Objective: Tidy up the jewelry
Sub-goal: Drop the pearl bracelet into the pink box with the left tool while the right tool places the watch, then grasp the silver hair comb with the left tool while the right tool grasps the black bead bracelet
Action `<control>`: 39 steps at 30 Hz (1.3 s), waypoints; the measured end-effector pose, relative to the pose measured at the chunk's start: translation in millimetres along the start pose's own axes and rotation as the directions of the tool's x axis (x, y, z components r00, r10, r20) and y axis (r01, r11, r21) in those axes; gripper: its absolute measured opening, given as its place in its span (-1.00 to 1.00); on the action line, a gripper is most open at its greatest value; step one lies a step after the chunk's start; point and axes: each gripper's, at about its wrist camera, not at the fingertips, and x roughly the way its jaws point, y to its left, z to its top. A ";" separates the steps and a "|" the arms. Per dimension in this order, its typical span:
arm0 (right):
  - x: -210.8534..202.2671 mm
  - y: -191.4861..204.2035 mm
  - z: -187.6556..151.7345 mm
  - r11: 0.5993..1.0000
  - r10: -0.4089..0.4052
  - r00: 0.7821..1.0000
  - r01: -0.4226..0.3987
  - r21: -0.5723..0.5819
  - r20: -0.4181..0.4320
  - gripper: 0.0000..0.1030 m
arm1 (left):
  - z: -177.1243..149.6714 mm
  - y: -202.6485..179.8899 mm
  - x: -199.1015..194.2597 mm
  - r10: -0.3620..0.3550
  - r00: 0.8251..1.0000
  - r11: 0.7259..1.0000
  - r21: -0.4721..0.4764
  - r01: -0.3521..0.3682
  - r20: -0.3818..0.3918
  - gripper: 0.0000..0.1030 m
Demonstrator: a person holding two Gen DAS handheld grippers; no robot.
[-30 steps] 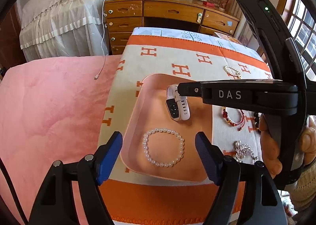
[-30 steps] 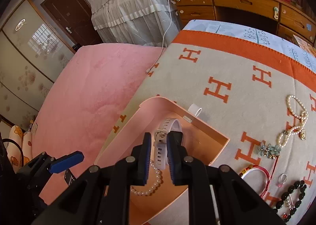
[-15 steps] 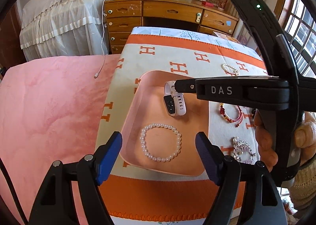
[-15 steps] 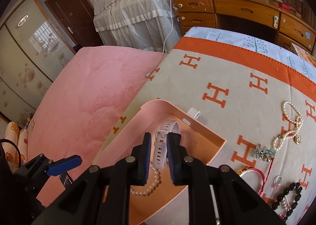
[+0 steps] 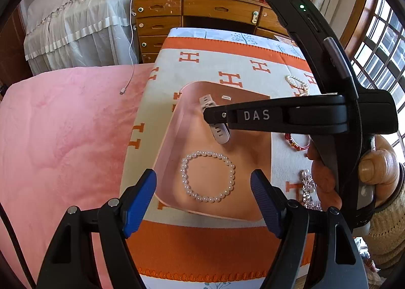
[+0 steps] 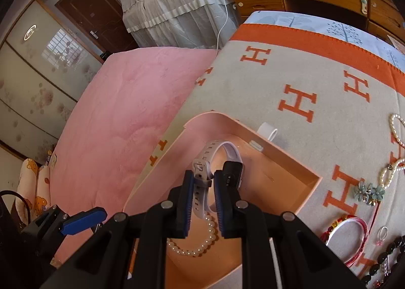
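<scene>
A pink tray [image 5: 167, 142] lies on the orange-and-cream H-patterned blanket [image 5: 235, 66]. In it lies a white pearl bracelet [image 5: 208, 176], also in the right wrist view [image 6: 197, 246]. My right gripper [image 6: 204, 187] is shut on the strap of a white smartwatch [image 6: 202, 177] and holds it over the tray [image 6: 291, 170]; from the left wrist view the watch [image 5: 219, 134] shows under the right gripper's finger [image 5: 255, 114]. My left gripper [image 5: 203, 197] is open and empty, above the tray's near edge.
Loose jewelry lies right of the tray: a pearl necklace [image 6: 395, 154], a flower piece [image 6: 368, 191], a red cord bracelet [image 6: 346, 230], a black bead bracelet [image 6: 384, 258], a silver ornament [image 5: 308, 187]. A pink quilt [image 5: 63, 142] is at left, a wooden dresser [image 5: 202, 15] behind.
The right gripper has lifted the watch a little and carried it toward the tray's far side. The left gripper has drawn back slightly. The pearl bracelet has not moved.
</scene>
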 end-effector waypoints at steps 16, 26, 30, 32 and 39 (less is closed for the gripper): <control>10.5 43.3 -14.5 0.974 -0.104 0.992 0.086 -0.211 -0.077 -0.56 | -7.9 2.2 -1.7 -0.006 1.000 1.000 0.005 0.006 -0.022 0.47; -39.1 17.2 -32.4 0.991 -0.075 0.997 0.076 -0.107 0.011 -0.51 | -9.8 -8.5 -10.6 -0.022 1.000 1.000 0.022 0.022 0.000 0.50; -70.1 1.9 -55.5 0.987 -0.128 0.989 0.134 -0.092 0.068 -0.51 | -11.1 -20.5 -14.4 -0.021 1.000 0.998 0.051 0.020 0.012 0.51; -87.5 -6.3 -68.9 0.983 -0.156 0.983 0.165 -0.084 0.099 -0.51 | -11.7 -28.3 -15.2 -0.023 1.000 0.997 0.069 0.022 0.017 0.51; -141.1 -38.9 -117.6 0.968 -0.246 0.951 0.250 0.001 0.187 -0.51 | -17.6 -71.5 -14.2 -0.073 0.997 0.986 0.151 0.072 0.004 0.51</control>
